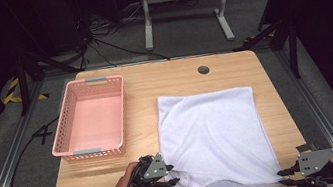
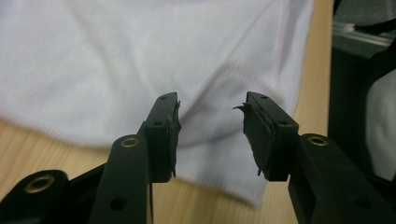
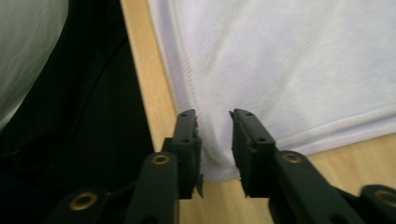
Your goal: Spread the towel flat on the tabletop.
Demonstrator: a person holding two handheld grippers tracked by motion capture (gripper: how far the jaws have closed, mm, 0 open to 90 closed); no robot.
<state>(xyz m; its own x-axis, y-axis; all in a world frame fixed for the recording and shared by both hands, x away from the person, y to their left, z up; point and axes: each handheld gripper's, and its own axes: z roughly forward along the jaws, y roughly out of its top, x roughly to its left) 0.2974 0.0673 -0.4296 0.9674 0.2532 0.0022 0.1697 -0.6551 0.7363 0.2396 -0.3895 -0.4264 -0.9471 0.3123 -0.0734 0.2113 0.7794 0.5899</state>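
Item: white rectangular terry towel (image 1: 214,136), flat on my light wooden table (image 1: 162,81), right of the pink plastic basket (image 1: 91,118). Left gripper (image 1: 170,179): jaws spread, near-left corner lying between, unpinched. Right gripper (image 1: 284,177): jaws narrowly parted around near-right corner. Both hands low at the table's near edge.

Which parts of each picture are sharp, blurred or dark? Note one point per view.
High view: table evenly lit, surroundings nearly black, basket sharp. Left gripper view: jaws crisp, towel soft and slightly washed out. Right gripper view: towel blurred, area left of the table dark.
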